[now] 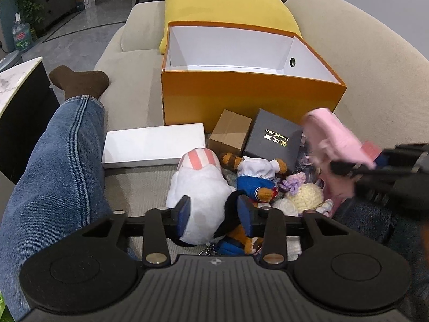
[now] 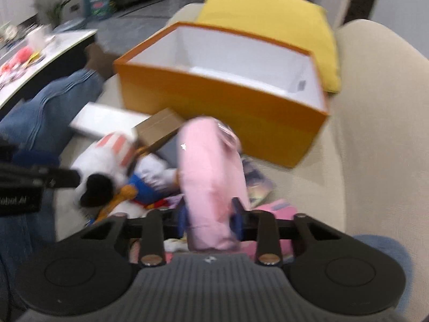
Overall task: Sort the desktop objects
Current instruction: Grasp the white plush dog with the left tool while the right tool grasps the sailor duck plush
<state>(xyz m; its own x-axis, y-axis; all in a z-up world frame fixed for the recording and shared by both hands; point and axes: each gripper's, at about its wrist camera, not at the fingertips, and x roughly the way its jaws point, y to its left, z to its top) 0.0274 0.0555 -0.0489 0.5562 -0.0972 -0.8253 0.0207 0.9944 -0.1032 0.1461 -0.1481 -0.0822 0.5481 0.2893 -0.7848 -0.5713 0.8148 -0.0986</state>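
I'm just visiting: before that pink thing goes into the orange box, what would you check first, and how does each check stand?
1. Right gripper jaws closed on the pink plush: ok.
2. Orange box open, nothing visible inside: ok.
3. Pink plush lifted above the pile: ok.
4. Left gripper off the white plush: not ok, jaws straddle it.
5. Grip firm enough: cannot tell, picture blurred.
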